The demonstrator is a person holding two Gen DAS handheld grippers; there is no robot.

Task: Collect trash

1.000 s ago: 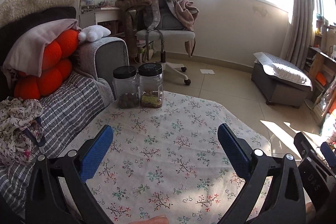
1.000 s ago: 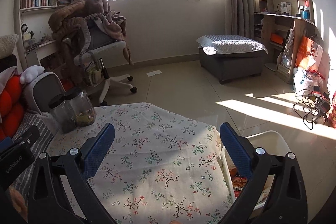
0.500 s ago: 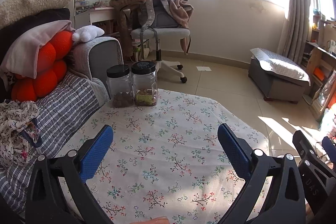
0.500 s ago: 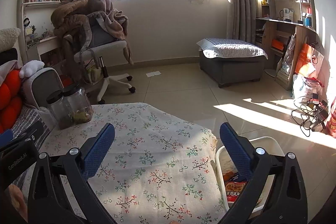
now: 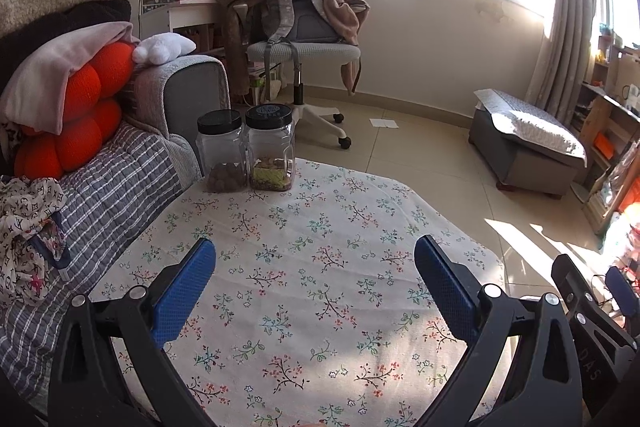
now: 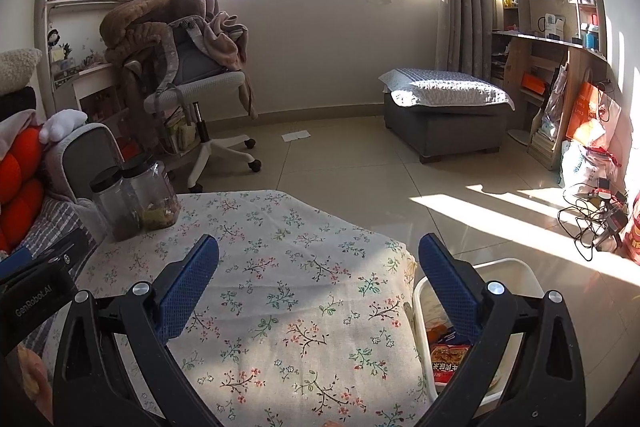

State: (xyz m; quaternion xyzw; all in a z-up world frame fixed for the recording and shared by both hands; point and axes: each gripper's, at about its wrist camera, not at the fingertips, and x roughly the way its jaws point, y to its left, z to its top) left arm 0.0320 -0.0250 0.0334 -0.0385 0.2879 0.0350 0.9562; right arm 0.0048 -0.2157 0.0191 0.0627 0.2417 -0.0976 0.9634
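Observation:
My left gripper (image 5: 314, 267) is open and empty above the floral tablecloth (image 5: 312, 227). My right gripper (image 6: 318, 265) is open and empty over the same cloth (image 6: 288, 267), near its right edge. A white bin (image 6: 516, 271) stands on the floor beside the table, under my right finger, with red and orange snack wrappers (image 6: 446, 359) inside. A white paper scrap (image 6: 296, 136) lies on the floor near the office chair; it also shows in the left wrist view (image 5: 383, 123). No trash shows on the tablecloth.
Two black-lidded clear jars (image 5: 248, 151) stand at the table's far left edge. A sofa with a striped cover (image 5: 100, 195) and an orange cushion (image 5: 84, 115) lies to the left. An office chair (image 5: 300, 51), a grey ottoman (image 6: 444, 111) and floor cables (image 6: 592, 215) lie beyond.
Both grippers have risen and pulled back a little from the table, staying open. The bin and its wrappers show more fully in the right wrist view.

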